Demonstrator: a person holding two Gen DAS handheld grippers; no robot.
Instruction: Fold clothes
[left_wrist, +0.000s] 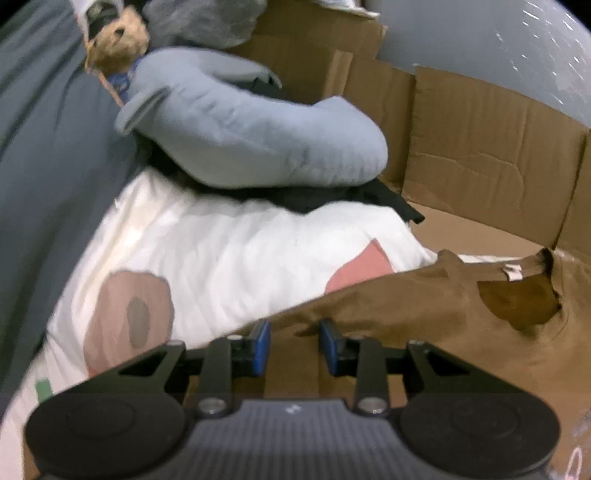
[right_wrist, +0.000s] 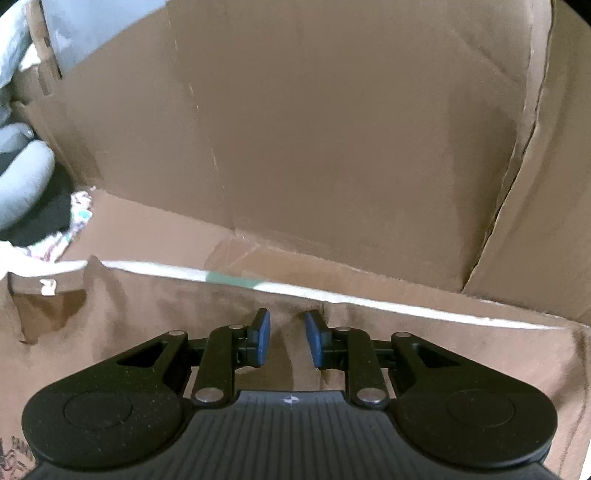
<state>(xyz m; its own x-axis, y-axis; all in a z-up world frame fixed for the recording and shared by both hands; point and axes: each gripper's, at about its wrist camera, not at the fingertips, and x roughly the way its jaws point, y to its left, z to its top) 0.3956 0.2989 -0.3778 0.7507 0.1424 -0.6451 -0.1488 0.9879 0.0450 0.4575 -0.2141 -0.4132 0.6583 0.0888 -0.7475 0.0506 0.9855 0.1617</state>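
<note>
Nearest the left wrist camera, the left gripper (left_wrist: 294, 345) hangs low over a brown T-shirt (left_wrist: 424, 314), its blue pads apart with cloth showing in the gap between them; whether the pads touch the fabric cannot be told. In the right wrist view the right gripper (right_wrist: 287, 341) sits just above the same brown T-shirt (right_wrist: 166, 314), its fingers likewise spread with nothing between them but the garment beneath. The shirt lies spread flat, its neck opening (left_wrist: 521, 299) with a small white label (left_wrist: 512, 272) towards the far edge. The largest thing around is a wall of flattened cardboard (right_wrist: 314, 129), creased and torn at its seams, standing upright behind the shirt and folding into a cardboard floor panel (left_wrist: 480, 230). Left of the shirt lies a white pillow (left_wrist: 229, 251) printed with pink and brown shapes, partly overlapped by the shirt's edge. A dark grey-blue sheet (left_wrist: 48, 166) runs along the far left. On the pillow's far end rests a pale blue cushion (left_wrist: 240, 125), curved like a horseshoe, over a black garment (left_wrist: 332, 197). Behind it sits a tan plush toy (left_wrist: 118, 40). A thin white strip with a green patch (right_wrist: 229, 277) shows along the shirt's far edge.
</note>
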